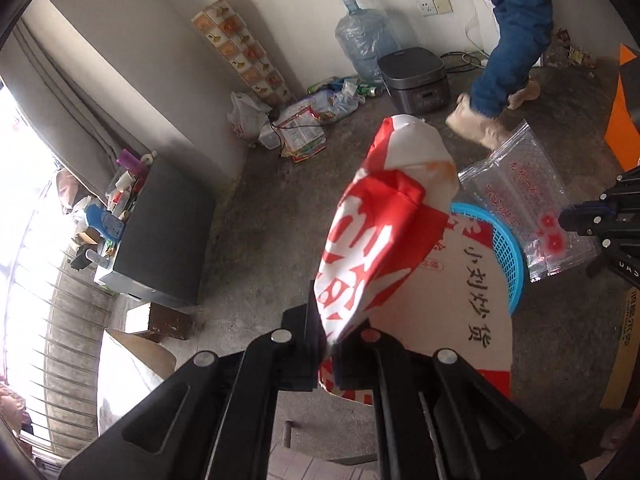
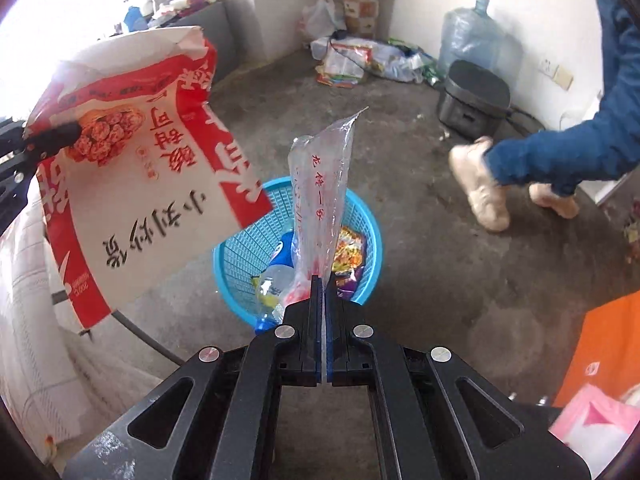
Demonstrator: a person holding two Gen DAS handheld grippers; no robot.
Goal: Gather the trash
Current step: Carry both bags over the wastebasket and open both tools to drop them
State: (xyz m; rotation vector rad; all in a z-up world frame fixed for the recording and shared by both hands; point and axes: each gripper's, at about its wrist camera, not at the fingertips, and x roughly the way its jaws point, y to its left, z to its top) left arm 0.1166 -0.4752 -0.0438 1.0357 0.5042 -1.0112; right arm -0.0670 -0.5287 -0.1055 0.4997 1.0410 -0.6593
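Left wrist view: the left tool (image 1: 334, 346) is clenching a red-and-white paper bag (image 1: 384, 216) that is hanging over the blue basket (image 1: 506, 258) on the floor. Right wrist view: the right tool (image 2: 321, 300) is pinching a clear plastic bag (image 2: 322, 200) above the same basket (image 2: 240, 248) — already holding bottles and wrappers. The wide paper bag is overhanging the rim, so letting go now risks it sliding out — or the light plastic drifting aside.

left gripper (image 1: 329, 344) clamped on a red-and-white paper bag (image 1: 384, 216), bag hanging over the blue mesh basket (image 1: 505, 248). Right gripper (image 1: 576, 220) at frame right pinching a clear plastic bag (image 1: 520, 184) above the basket rim. Concrete floor (image 1: 260, 240); person's legs in blue trousers (image 1: 508, 56) behind.
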